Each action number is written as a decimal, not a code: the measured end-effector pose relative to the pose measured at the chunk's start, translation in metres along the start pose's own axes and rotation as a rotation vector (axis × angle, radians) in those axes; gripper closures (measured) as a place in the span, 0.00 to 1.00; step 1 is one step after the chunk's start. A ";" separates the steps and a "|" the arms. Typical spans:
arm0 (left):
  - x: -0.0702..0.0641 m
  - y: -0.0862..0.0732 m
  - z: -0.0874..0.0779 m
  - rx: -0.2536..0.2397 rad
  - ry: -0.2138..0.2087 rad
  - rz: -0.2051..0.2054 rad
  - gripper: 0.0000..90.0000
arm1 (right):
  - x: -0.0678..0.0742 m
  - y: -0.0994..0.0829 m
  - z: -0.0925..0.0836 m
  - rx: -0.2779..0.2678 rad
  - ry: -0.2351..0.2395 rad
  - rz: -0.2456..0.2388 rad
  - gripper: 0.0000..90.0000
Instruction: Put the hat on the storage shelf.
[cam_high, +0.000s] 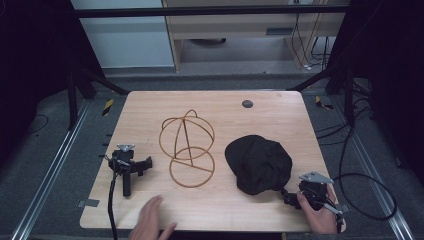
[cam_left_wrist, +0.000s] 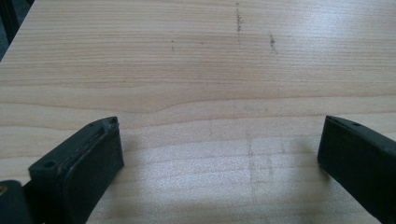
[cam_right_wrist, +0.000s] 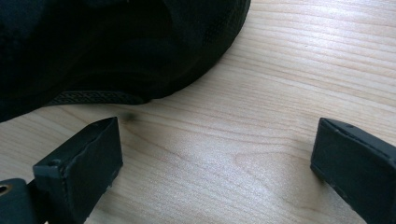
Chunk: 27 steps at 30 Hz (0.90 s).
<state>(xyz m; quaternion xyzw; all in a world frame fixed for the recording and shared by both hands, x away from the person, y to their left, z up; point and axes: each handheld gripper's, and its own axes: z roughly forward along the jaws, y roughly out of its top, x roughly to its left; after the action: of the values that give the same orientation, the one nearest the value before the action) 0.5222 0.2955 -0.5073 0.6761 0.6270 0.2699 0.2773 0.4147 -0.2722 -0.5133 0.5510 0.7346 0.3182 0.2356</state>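
A black cap lies on the right half of the wooden table. Left of it stands a golden wire hat stand, a domed frame on a ring base. My right gripper rests near the table's front right corner in a hand, just short of the cap's near edge. In the right gripper view its jaws stand wide open over bare wood, with the cap ahead and to the left. My left gripper lies on the table at the left with no hand on it, open with nothing between its jaws.
A bare hand rests flat on the table's front edge, right of the left gripper's cable. A small dark round disc sits near the far edge. Metal rails and cables run along the floor beside the table.
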 end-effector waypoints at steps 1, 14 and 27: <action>0.000 0.000 0.000 0.000 0.000 0.000 0.00 | 0.000 0.000 0.000 0.000 0.000 0.000 0.02; 0.000 0.000 0.000 0.000 -0.001 0.000 0.00 | 0.009 0.008 -0.035 -0.008 0.045 0.001 0.07; 0.000 0.000 0.000 0.001 0.000 -0.001 0.00 | 0.043 0.088 -0.076 -0.058 0.119 -0.119 0.11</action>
<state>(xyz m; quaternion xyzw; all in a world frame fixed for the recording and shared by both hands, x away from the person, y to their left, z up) 0.5221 0.2954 -0.5073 0.6759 0.6274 0.2696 0.2772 0.4078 -0.2304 -0.3970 0.4796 0.7692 0.3568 0.2259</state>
